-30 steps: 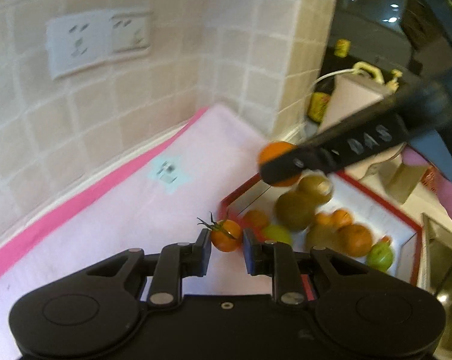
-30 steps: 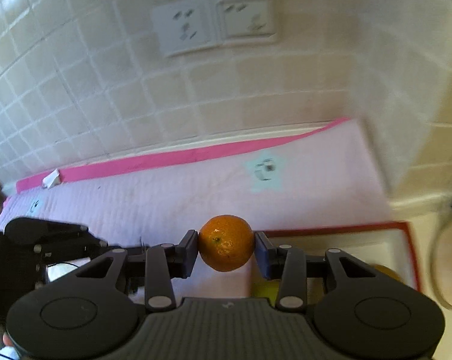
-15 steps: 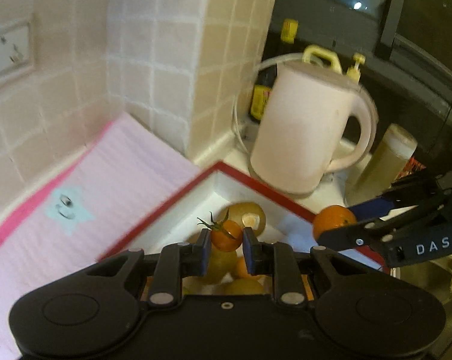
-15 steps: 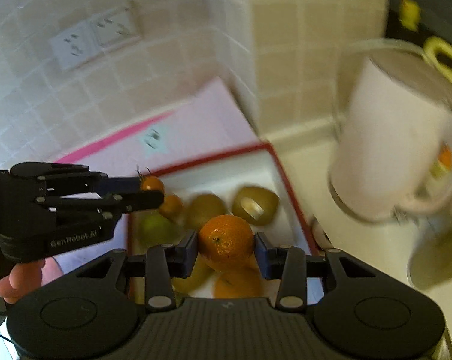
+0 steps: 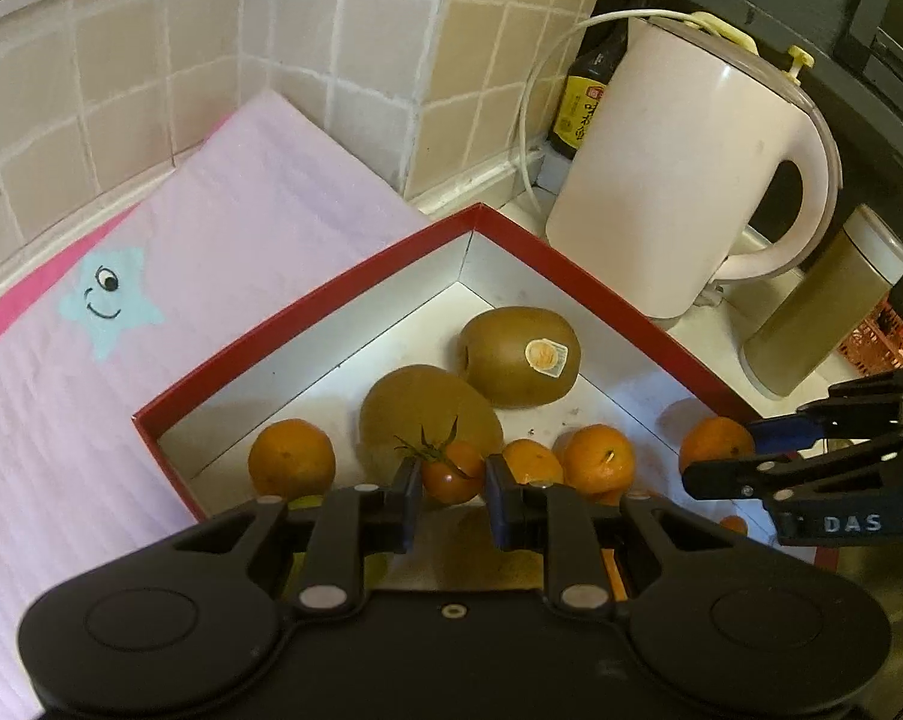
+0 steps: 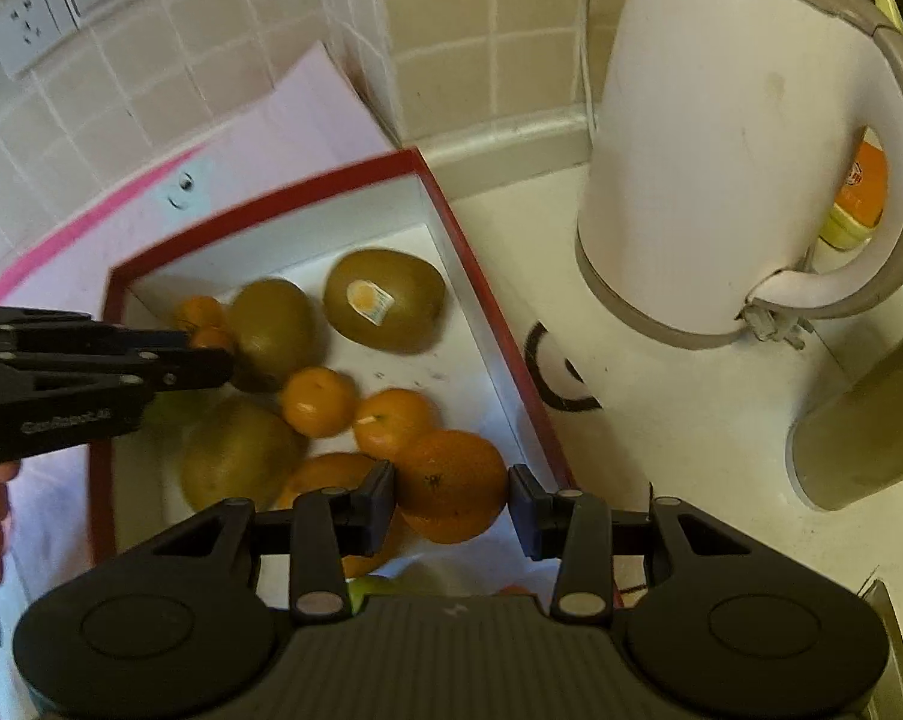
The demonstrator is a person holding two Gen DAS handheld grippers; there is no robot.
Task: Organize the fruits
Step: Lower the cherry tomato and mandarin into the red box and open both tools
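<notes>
Orange mandarin [image 6: 451,485] between right tongs [image 6: 451,507]

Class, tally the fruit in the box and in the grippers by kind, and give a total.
Kiwis: 3
Mandarins: 5, one in the right gripper
Tomato: 1, in the left gripper
Green fruit: 1, partly hidden
Total: 10 visible; others may be hidden.
</notes>
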